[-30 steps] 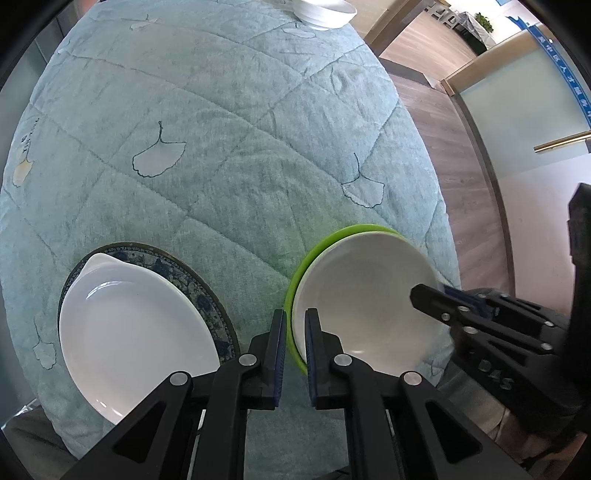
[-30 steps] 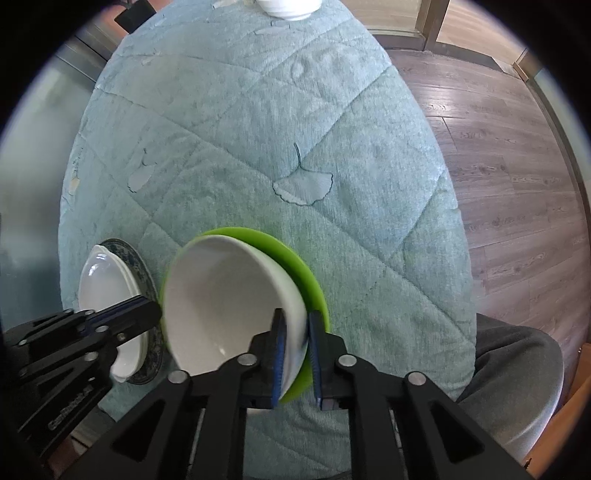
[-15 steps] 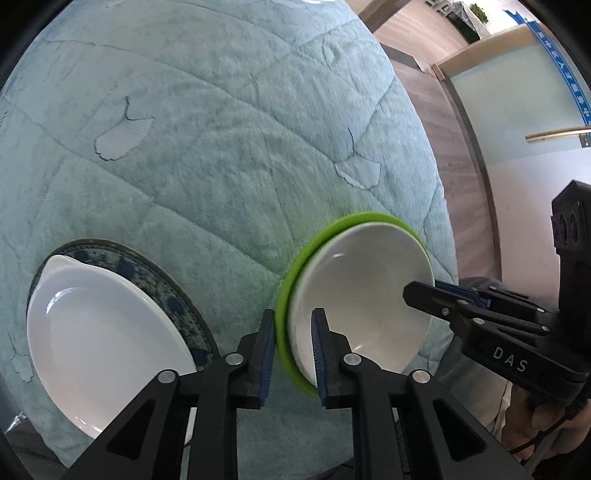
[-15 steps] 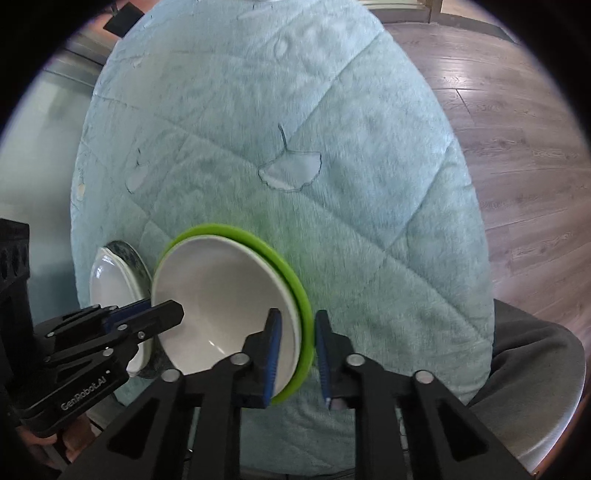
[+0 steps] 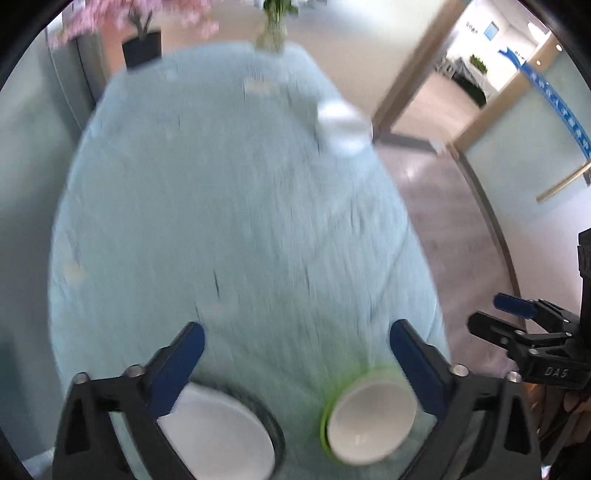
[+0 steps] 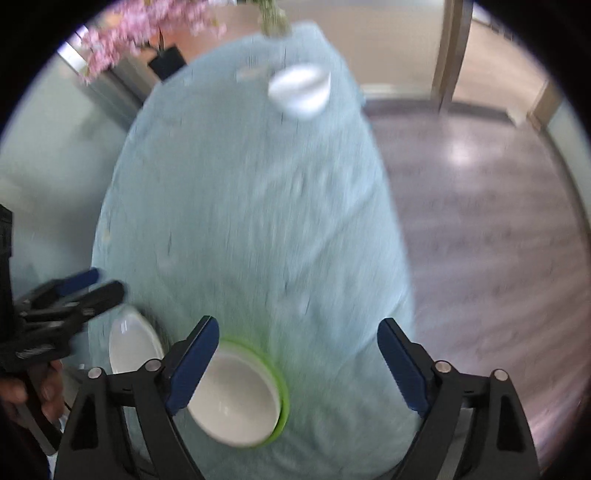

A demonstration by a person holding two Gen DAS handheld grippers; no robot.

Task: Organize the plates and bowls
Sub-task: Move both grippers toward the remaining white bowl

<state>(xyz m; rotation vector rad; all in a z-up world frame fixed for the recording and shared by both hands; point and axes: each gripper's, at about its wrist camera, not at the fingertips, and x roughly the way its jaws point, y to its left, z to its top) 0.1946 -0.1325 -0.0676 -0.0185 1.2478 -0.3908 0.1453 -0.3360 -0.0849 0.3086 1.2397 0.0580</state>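
A white bowl [image 5: 369, 421] sits in a green plate [image 5: 325, 413] at the table's near edge; both show in the right wrist view, bowl [image 6: 236, 398] and plate [image 6: 282, 387]. A white dish [image 5: 218, 435] lies on a dark patterned plate [image 5: 275, 424] to their left, the dish also in the right wrist view [image 6: 129, 347]. My left gripper [image 5: 297, 343] is open and empty above them. My right gripper [image 6: 297, 334] is open and empty, raised over the bowl. Both views are motion-blurred.
Another white bowl [image 6: 299, 90] stands at the far right of the teal quilted tablecloth [image 5: 236, 221]. A vase [image 5: 273, 29] and pink flowers [image 6: 140, 29] are beyond the far edge. Wooden floor [image 6: 480, 203] lies to the right.
Both grippers have opened, let go of the bowl and green plate, and pulled up and back. The bowl and plate now rest on the table.
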